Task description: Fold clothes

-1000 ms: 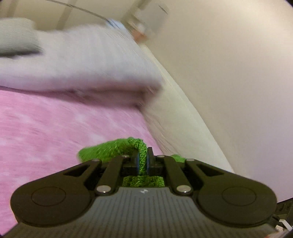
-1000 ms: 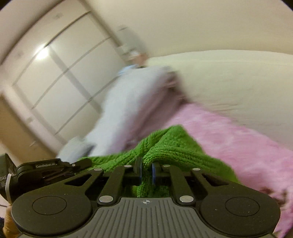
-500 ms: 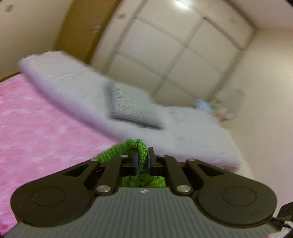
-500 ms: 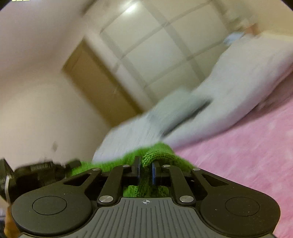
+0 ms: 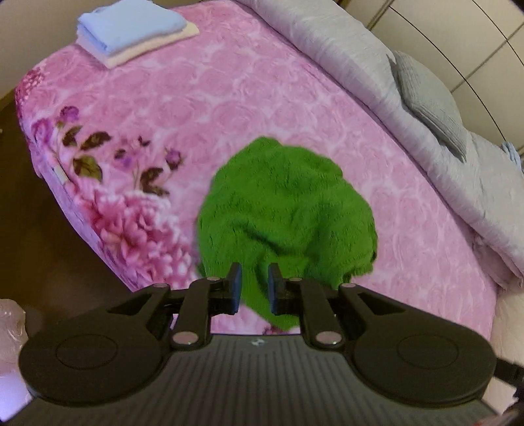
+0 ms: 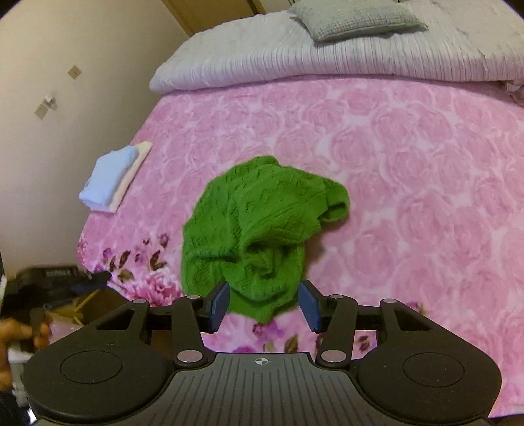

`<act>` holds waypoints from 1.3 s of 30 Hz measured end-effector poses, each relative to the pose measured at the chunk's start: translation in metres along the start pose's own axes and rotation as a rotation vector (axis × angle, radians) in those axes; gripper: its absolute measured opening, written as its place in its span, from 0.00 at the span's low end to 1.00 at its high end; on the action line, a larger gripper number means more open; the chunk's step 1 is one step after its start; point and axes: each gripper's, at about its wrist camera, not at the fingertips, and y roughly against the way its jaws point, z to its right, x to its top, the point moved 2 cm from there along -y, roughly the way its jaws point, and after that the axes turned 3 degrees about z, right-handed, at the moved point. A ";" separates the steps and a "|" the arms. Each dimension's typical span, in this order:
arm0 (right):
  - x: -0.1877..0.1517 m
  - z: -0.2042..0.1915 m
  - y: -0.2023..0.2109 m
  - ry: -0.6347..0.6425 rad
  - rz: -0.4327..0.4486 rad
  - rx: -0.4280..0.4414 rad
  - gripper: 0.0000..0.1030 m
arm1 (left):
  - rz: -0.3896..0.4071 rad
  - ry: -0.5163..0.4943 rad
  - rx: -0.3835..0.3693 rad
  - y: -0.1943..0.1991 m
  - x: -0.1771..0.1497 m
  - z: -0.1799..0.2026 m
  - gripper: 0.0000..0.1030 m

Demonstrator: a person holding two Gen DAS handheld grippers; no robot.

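A green knit garment (image 5: 285, 209) lies crumpled in a heap on the pink floral blanket (image 5: 196, 108), near the bed's front edge. My left gripper (image 5: 254, 288) hovers above its near end, jaws a narrow gap apart and holding nothing. In the right wrist view the same garment (image 6: 258, 222) shows a rolled cuff at its right side. My right gripper (image 6: 263, 301) stands wide open over the near edge of the garment, nothing between its blue pads (image 6: 220, 301).
A folded stack, light blue on cream (image 5: 131, 29) (image 6: 109, 178), sits at the bed's far left corner. A grey duvet (image 6: 294, 55) and a grey pillow (image 6: 357, 16) lie along the head of the bed. A hand (image 6: 13, 334) with the left gripper shows at left.
Both grippers held the green garment shut and swung across the room; now both have let go, point down at the bed, and the garment lies in a heap.
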 end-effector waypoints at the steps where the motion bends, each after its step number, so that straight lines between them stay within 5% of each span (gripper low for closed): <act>1: -0.004 -0.003 -0.001 0.005 -0.010 -0.006 0.49 | -0.003 -0.017 -0.007 -0.003 -0.003 0.001 0.11; 11: -0.054 -0.011 0.032 0.028 -0.031 -0.025 0.49 | 0.010 -0.158 -0.063 0.012 -0.056 0.031 0.14; 22: -0.114 0.011 0.068 -0.031 -0.016 -0.024 0.49 | 0.004 -0.235 -0.009 0.056 -0.129 0.031 0.14; 31: -0.119 -0.008 0.076 -0.008 0.023 -0.020 0.49 | 0.035 -0.301 -0.020 0.063 -0.113 0.024 0.17; 39: -0.103 -0.023 0.040 -0.077 0.036 -0.076 0.49 | 0.015 -0.370 -0.071 0.042 -0.071 0.005 0.17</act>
